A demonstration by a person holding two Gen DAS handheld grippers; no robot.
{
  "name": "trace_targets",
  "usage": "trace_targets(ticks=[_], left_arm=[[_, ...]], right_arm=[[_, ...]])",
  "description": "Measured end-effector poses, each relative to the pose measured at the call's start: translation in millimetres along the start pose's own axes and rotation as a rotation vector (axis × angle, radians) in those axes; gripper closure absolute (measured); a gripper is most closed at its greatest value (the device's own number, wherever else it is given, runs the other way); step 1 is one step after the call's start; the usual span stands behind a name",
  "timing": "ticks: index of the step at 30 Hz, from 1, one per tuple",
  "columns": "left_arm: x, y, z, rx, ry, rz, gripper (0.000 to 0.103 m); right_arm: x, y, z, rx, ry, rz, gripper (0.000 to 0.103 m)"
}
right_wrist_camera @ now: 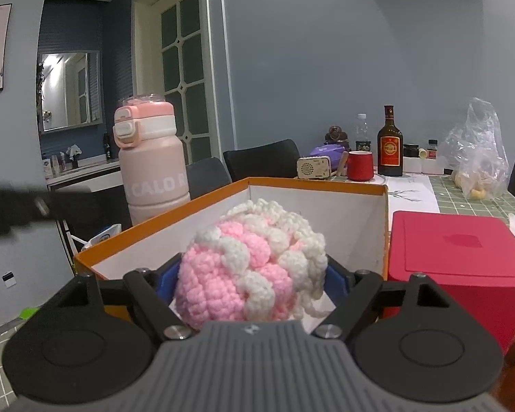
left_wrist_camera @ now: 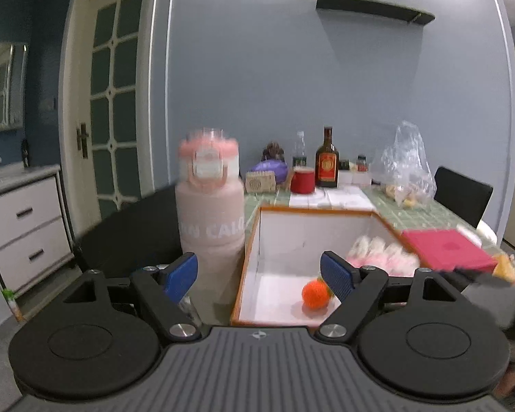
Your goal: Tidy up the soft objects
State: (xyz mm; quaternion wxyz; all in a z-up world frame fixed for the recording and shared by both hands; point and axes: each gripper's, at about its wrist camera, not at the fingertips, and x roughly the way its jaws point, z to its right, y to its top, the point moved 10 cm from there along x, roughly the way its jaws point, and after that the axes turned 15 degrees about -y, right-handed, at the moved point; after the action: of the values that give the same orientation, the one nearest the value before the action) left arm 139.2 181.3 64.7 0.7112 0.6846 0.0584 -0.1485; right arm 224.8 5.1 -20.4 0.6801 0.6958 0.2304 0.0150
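Hovering left gripper (left_wrist_camera: 259, 276) fingers spread, empty, above orange-rimmed box (left_wrist_camera: 254, 226) | right gripper (right_wrist_camera: 250, 286) fingers pinching crochet ball (right_wrist_camera: 250, 267)

Open box (left_wrist_camera: 257, 240) on table (left_wrist_camera: 429, 213); small ball (left_wrist_camera: 315, 294) inside on its floor. Bottle (left_wrist_camera: 209, 206) stands left of box, closed box (left_wrist_camera: 446, 249) just right. Cup (left_wrist_camera: 302, 180), glass bottle (left_wrist_camera: 327, 161) and bag (left_wrist_camera: 407, 168) behind.

soft toys: 2 | boxes: 2 (right_wrist_camera: 456, 250) | bottles: 3 | mugs: 1 (right_wrist_camera: 359, 166)

Left claw (left_wrist_camera: 259, 276) spread, right claw (right_wrist_camera: 250, 283) gripping
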Motion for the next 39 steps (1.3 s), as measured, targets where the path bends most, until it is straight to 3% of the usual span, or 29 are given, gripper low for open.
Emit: trace_targets(ticks=[2, 4, 8, 10, 13, 17, 20, 25, 29, 32, 36, 39], left_arm=[[-13.5, 15.7, 9.0, 0.017, 0.017, 0.031, 0.008], [-25.1, 29.9, 19.7, 0.026, 0.028, 0.059, 0.008], [-42.2, 52.9, 47.3, 0.025, 0.014, 0.129, 0.008], [-46.4, 58.0, 63.7, 0.015, -0.013, 0.154, 0.007], [-36.1, 58.1, 94.1, -0.027, -0.093, 0.157, 0.006], [0.3, 38.3, 144.5, -0.088, -0.249, 0.114, 0.006], [29.9, 5.0, 170.2, -0.093, -0.293, 0.053, 0.006], [54.7, -43.4, 197.9, 0.001, -0.341, -0.007, 0.007], [66.6, -67.8, 211.2, -0.011, -0.394, -0.049, 0.007], [68.9, -79.3, 216.1, -0.021, -0.4, -0.059, 0.007], [70.6, -89.7, 220.1, -0.015, -0.407, -0.033, 0.007], [68.3, -95.8, 223.9, -0.011, -0.433, -0.006, 0.007]], right_arm=[[-3.0, 1.4, -1.5, 0.013, 0.025, -0.002, 0.015], [-10.9, 7.1, 0.3, 0.026, 0.021, 0.033, 0.002], [-36.5, 21.6, 13.2, 0.025, -0.02, 0.083, 0.003], [-60.5, 24.5, 35.4, -0.01, -0.13, 0.1, 0.003], [-99.6, 13.0, 82.9, -0.092, -0.364, 0.109, 0.003], [-136.5, -22.2, 163.3, -0.149, -0.658, 0.007, 0.003], [-151.5, -48.7, 221.5, -0.053, -0.773, -0.079, 0.003], [-147.5, -78.5, 273.2, 0.186, -0.762, -0.138, 0.003], [-141.4, -95.4, 287.6, 0.321, -0.742, -0.142, 0.003], [-135.6, -97.9, 276.7, 0.323, -0.662, -0.141, 0.003], [-142.1, -83.4, 271.5, 0.403, -0.619, -0.065, 0.003], [-136.7, -69.2, 256.7, 0.426, -0.461, -0.056, 0.003]])
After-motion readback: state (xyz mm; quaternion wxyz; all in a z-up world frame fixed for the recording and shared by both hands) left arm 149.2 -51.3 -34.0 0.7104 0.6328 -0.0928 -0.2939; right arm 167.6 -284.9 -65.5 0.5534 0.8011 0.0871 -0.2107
